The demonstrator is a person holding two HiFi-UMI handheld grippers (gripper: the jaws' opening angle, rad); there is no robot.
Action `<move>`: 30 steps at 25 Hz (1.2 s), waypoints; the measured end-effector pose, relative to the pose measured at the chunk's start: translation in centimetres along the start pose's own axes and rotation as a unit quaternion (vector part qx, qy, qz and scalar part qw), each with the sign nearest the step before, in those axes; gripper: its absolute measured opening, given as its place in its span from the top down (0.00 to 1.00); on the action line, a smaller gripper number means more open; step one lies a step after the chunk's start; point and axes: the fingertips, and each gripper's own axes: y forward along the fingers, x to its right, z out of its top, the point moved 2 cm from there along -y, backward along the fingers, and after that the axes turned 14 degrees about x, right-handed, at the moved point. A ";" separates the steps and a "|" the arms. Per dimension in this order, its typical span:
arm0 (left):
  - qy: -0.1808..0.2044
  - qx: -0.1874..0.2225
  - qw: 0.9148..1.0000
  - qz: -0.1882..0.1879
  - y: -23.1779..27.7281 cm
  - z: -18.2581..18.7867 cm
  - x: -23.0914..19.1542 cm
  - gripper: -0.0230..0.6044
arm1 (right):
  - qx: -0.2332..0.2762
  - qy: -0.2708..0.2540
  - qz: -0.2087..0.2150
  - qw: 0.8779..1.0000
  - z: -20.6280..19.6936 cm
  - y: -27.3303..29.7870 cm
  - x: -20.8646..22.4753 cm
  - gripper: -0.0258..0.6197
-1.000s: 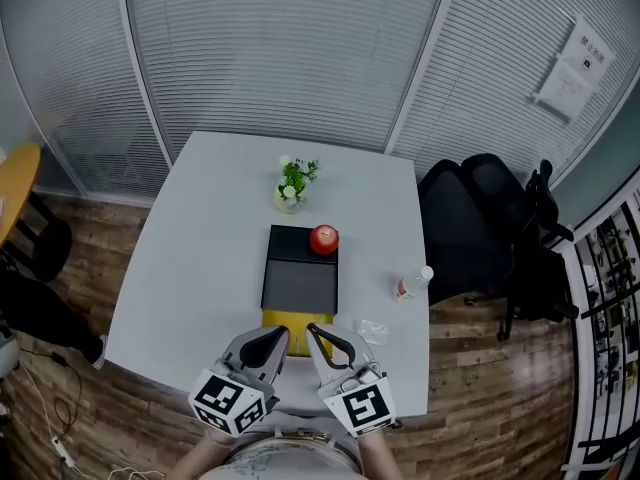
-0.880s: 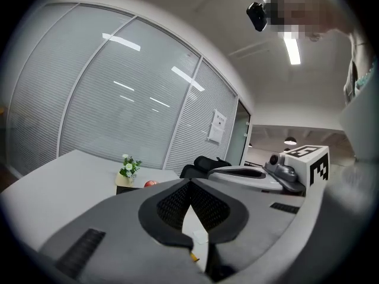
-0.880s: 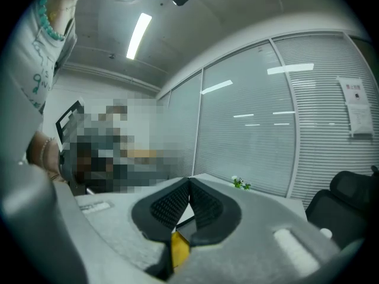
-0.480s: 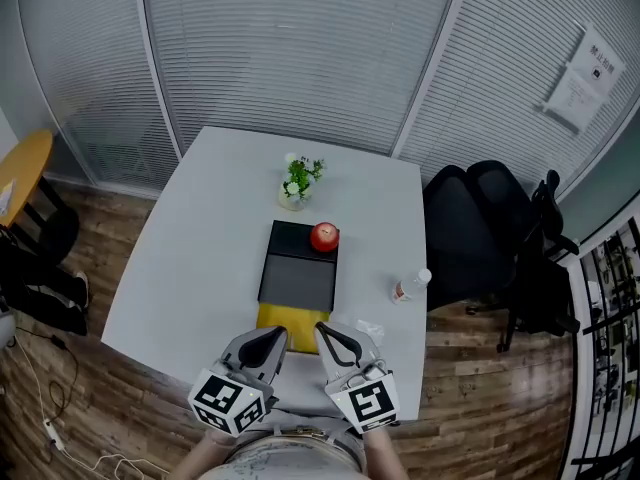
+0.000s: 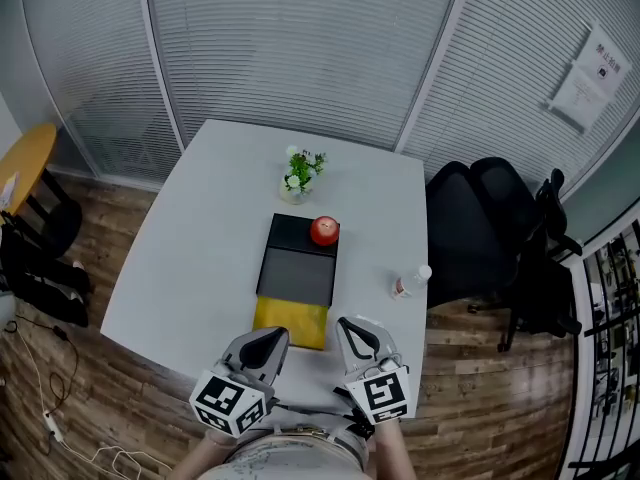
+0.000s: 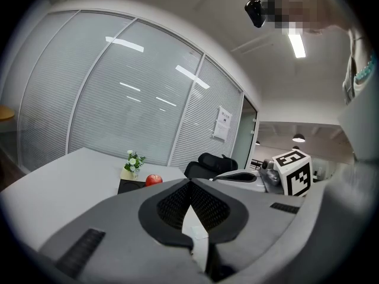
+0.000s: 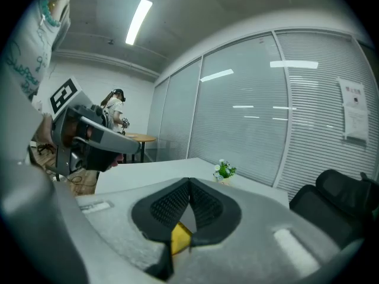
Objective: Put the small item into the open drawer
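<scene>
Head view: white desk (image 5: 200, 258). A black drawer box (image 5: 298, 268) lies mid-desk with a red apple (image 5: 323, 230) on its far right corner. Its yellow open drawer (image 5: 290, 322) is pulled out toward the near edge. A potted plant (image 5: 300, 174) stands beyond the box, and a plastic bottle (image 5: 409, 282) lies to its right. A black office chair (image 5: 480, 230) stands off the desk's right side.
The left gripper (image 5: 275, 335) is at the near edge, just near-left of the drawer. The right gripper (image 5: 350, 328) is just right of the drawer's near right corner. The two are apart. Small item: cannot be picked out here.

Left gripper view: left gripper (image 6: 189, 183) fingers together at the tips, holding nothing. White desk shows through the gap behind the tips. The apple (image 6: 153, 180) and plant (image 6: 134, 161) lie far ahead, and the right gripper (image 6: 237, 175) is alongside on the right.

Right gripper view: right gripper (image 7: 189, 182) fingers closed tip to tip, nothing gripped. Yellow of the drawer (image 7: 180, 236) shows through the gap. The plant (image 7: 224, 170) is ahead and the left gripper (image 7: 95, 138) is on the left. Small item not made out here either.
</scene>
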 end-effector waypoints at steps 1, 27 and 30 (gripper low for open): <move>0.000 -0.001 1.000 0.002 0.0 -0.1 0.0 0.97 | -0.006 -0.003 -0.003 1.000 -0.4 -0.2 0.4 0.96; -0.006 -0.011 0.999 0.051 -0.3 -1.6 -0.3 0.97 | -0.117 0.019 -0.041 0.992 -11.2 -3.3 7.3 0.96; -0.007 -0.012 0.998 0.058 -0.4 -1.7 -0.3 0.97 | -0.125 0.030 -0.038 0.991 -12.4 -3.3 7.4 0.96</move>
